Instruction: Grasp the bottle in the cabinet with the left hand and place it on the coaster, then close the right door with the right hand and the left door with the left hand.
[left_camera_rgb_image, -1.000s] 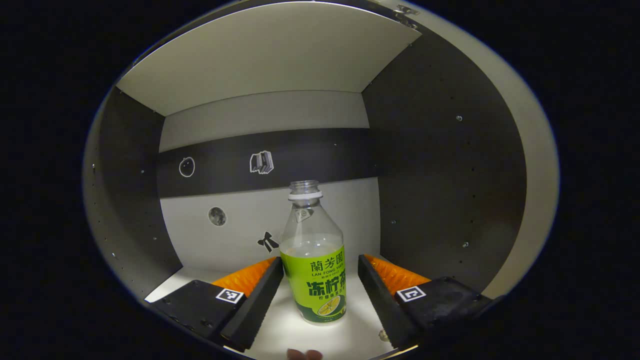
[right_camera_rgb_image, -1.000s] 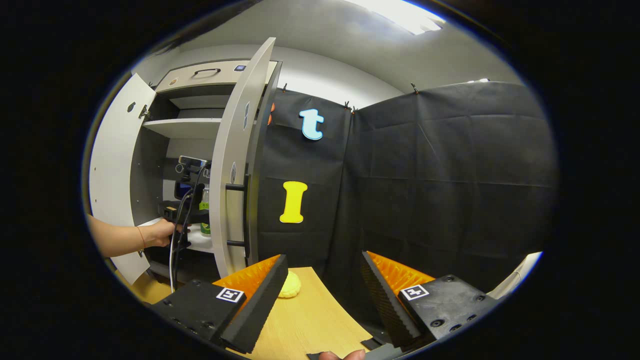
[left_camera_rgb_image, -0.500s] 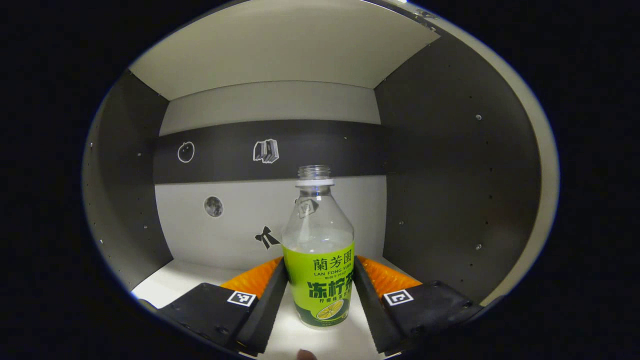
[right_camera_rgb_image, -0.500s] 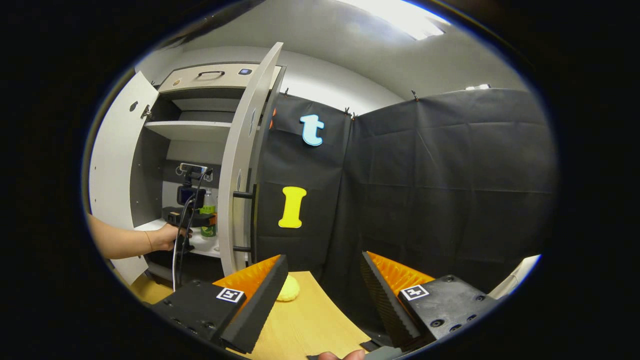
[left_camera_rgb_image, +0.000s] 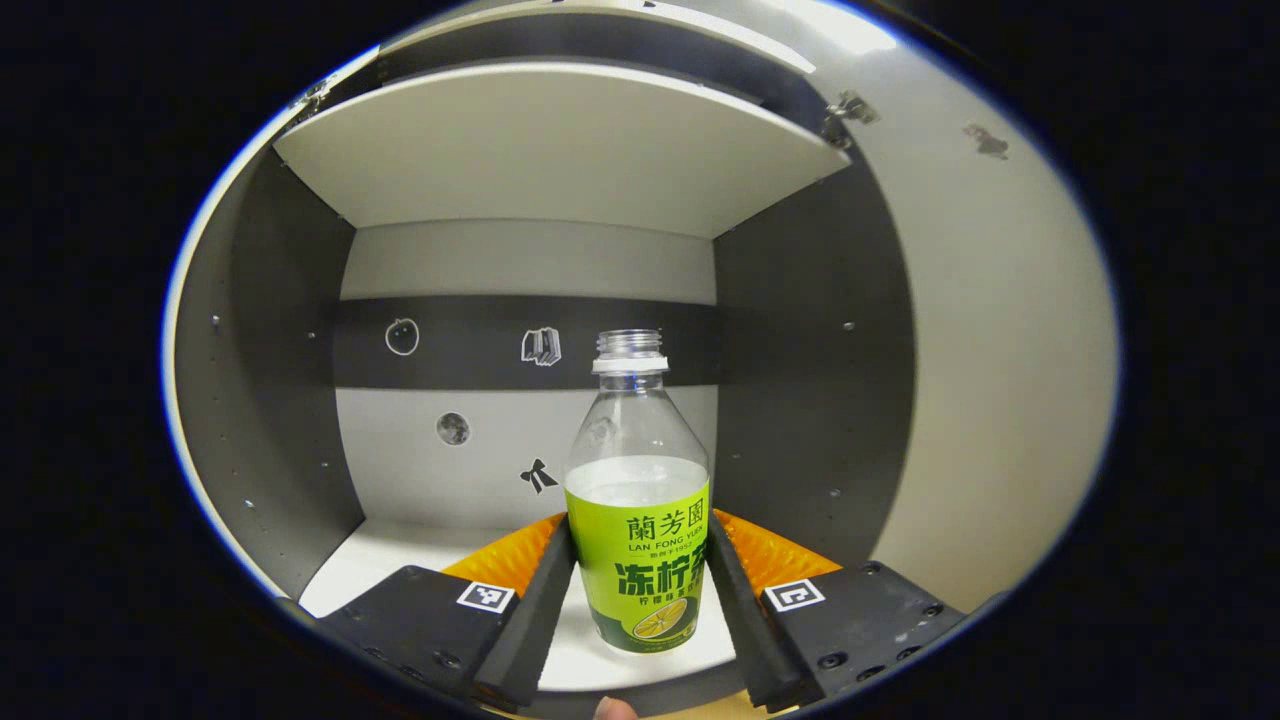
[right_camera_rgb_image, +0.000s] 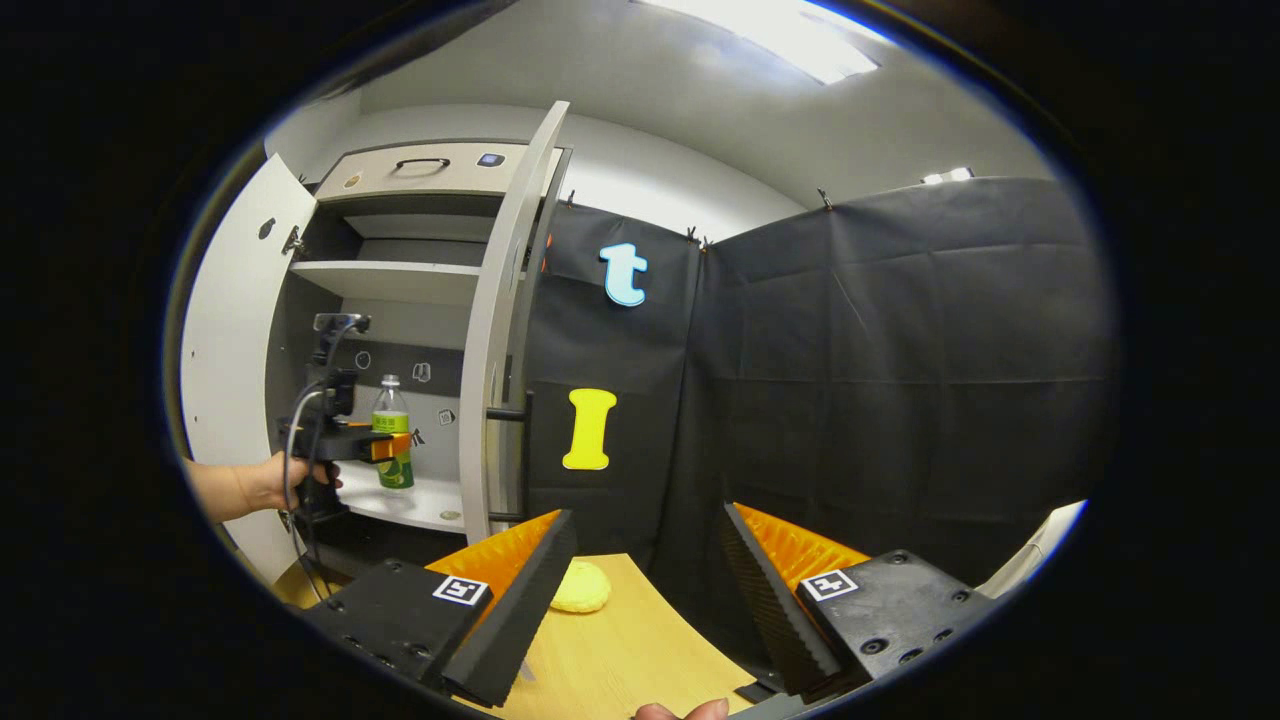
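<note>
The clear plastic bottle with a green label (left_camera_rgb_image: 637, 520) stands upright between the two fingers of the left gripper (left_camera_rgb_image: 638, 610), just above the front edge of the pale cabinet shelf (left_camera_rgb_image: 400, 565). A second pale shelf board (left_camera_rgb_image: 540, 150) lies above it. In the right gripper view, the bottle (right_camera_rgb_image: 391, 445) sits between the open left door (right_camera_rgb_image: 225, 340) and the open right door (right_camera_rgb_image: 505, 330). The right gripper (right_camera_rgb_image: 640, 600) hangs over the wooden desk (right_camera_rgb_image: 620, 650), with the round yellow coaster (right_camera_rgb_image: 581, 599) on the desk before the right door.
</note>
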